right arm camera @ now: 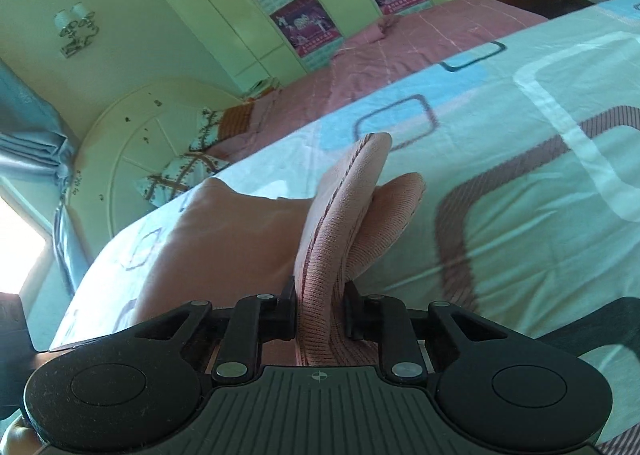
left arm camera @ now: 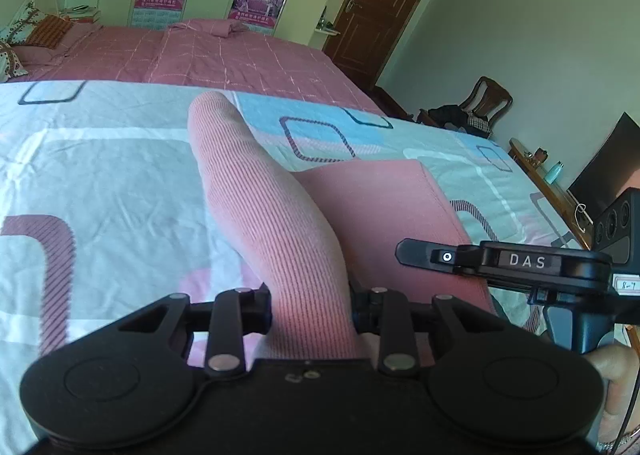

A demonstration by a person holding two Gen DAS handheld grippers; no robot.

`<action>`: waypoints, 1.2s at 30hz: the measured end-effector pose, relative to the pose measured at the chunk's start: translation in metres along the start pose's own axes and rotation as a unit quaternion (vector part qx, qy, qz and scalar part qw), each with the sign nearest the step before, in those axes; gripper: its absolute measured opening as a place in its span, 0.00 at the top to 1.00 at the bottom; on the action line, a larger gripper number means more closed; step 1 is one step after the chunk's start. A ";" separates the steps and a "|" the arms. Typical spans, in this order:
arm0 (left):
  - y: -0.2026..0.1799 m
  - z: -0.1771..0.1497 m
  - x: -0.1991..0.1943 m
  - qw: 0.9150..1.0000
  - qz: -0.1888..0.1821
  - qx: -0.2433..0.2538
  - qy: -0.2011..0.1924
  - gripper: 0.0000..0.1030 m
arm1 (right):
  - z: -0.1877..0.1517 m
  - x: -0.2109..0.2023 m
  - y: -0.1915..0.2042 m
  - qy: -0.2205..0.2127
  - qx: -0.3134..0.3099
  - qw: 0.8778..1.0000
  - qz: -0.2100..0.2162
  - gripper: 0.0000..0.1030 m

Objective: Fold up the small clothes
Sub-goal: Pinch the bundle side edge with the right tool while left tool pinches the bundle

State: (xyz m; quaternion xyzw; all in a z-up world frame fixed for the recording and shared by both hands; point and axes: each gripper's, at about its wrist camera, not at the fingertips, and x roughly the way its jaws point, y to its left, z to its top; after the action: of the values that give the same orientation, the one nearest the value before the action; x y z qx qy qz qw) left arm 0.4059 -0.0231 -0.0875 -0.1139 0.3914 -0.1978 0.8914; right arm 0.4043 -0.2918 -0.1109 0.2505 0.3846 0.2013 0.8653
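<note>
Left wrist view: left gripper point(left arm camera: 311, 309) pinches the pink ribbed knit garment point(left arm camera: 280, 223) at lower centre, above the patterned bedsheet point(left arm camera: 100, 175). Right gripper point(right arm camera: 320, 309) likewise clamps its hem. Soft, light, floppy; best held at edges.

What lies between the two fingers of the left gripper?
A fold of the pink ribbed garment is pinched in the left gripper, seen in the left wrist view, rising off the patterned bedsheet.

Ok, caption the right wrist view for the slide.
Right gripper clamps a ribbed pink garment above the patterned bedsheet.
</note>
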 end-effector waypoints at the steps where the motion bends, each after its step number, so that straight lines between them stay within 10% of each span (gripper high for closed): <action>1: 0.004 0.000 -0.007 1.000 0.001 0.001 -0.003 0.72 | -0.002 0.000 0.009 -0.002 -0.002 1.000 0.004 0.80; 24: 0.268 -0.007 -0.187 0.999 0.016 -0.010 -0.035 0.72 | -0.115 0.145 0.308 -0.012 0.003 0.999 0.031 0.80; 36: 0.366 -0.029 -0.168 0.994 0.086 -0.057 -0.029 0.57 | -0.118 0.232 0.317 0.028 -0.015 0.999 -0.009 0.80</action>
State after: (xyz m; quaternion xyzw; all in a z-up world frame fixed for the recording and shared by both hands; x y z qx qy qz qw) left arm 0.3775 0.3772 -0.1280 -0.1360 0.3842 -0.0946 0.9083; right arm 0.4087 0.1186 -0.1235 0.2278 0.4079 0.2061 0.8598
